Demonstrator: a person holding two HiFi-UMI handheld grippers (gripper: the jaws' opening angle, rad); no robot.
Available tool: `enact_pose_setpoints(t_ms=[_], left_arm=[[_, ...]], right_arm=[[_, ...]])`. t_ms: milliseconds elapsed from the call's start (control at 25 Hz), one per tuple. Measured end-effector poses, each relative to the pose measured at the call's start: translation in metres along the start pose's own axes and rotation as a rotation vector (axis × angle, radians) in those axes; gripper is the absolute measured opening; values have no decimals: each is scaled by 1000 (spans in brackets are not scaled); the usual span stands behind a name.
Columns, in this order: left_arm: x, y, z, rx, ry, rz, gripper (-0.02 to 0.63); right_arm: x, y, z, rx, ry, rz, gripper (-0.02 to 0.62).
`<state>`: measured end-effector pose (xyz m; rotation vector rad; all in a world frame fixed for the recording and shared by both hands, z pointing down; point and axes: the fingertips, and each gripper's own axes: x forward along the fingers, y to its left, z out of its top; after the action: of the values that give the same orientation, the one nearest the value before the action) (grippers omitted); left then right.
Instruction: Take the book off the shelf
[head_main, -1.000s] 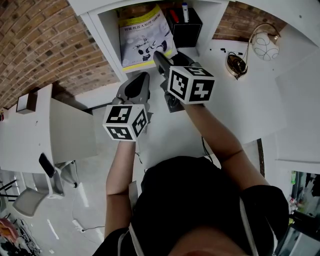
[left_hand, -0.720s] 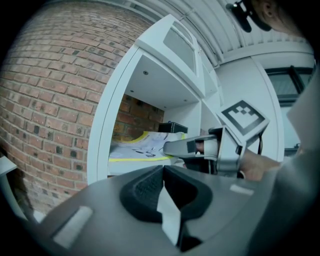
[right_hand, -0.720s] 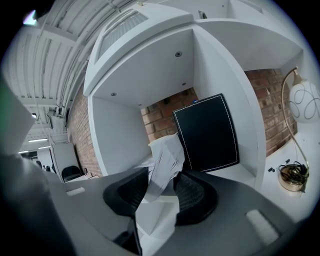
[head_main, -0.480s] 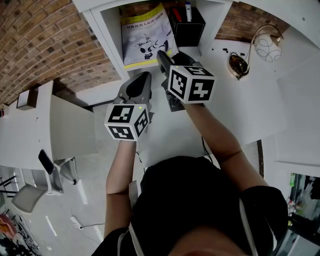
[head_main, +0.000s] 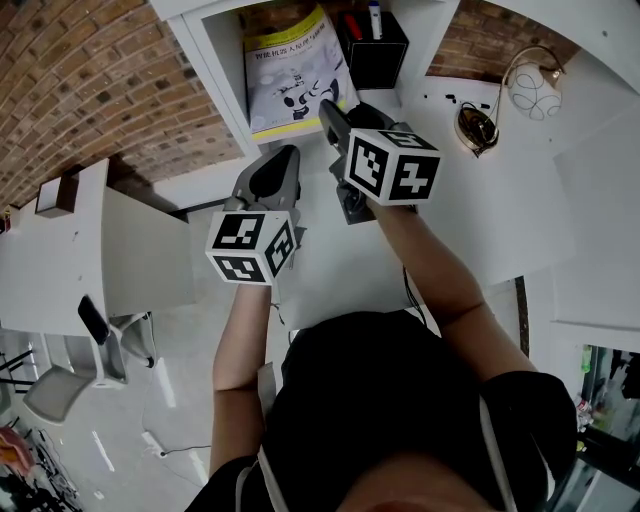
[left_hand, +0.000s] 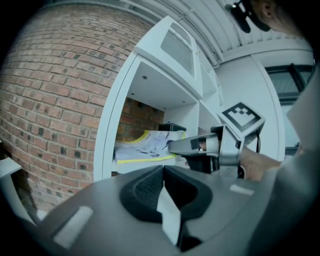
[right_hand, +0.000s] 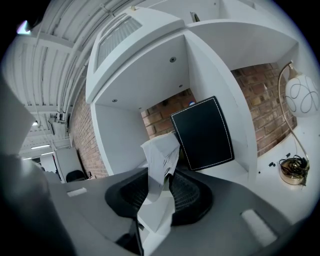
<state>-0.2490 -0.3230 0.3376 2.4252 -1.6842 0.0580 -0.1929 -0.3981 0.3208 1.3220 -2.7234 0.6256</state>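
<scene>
1. The book (head_main: 295, 75) sits tilted in the open left cubby of the white shelf (head_main: 215, 70). Its pale cover with a yellow edge faces up and outward.
2. The right side of the book is just beside a black box (head_main: 375, 60) that holds pens (head_main: 358, 22) in the same cubby.
3. The right gripper (head_main: 328, 105) reaches level into the cubby at the book's near right corner. Its jaws have just been closing and now stand part-way apart. The book's bent corner is between the pads, which appear to press on it from both sides.
4. The left gripper (head_main: 285, 152) hangs outside the shelf, left of the right gripper and apart from the book. Its jaws are fully together with nothing between them.
5. Both are held by a person whose bare forearms reach forward over the white desk (head_main: 500, 200).
6. A round white lamp (head_main: 528, 85) stands on the desk to the right of the shelf, with a brick wall (head_main: 90, 90) behind and to the left.
</scene>
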Motion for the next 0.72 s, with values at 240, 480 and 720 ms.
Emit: enact_pose_setpoints(t_ms=[240,480,720], left_arm=[[-7,-14,0,31,9,-4,6],[-16,-17,-7,-12,19,6,6],[-26,-23,-19,-24,38,15,6]], right_arm=[[-14,2,-3,-16,5,9,110],[-26,4,-7,-26,6,18,110],[-37,6,-11,-30,3,29,110]])
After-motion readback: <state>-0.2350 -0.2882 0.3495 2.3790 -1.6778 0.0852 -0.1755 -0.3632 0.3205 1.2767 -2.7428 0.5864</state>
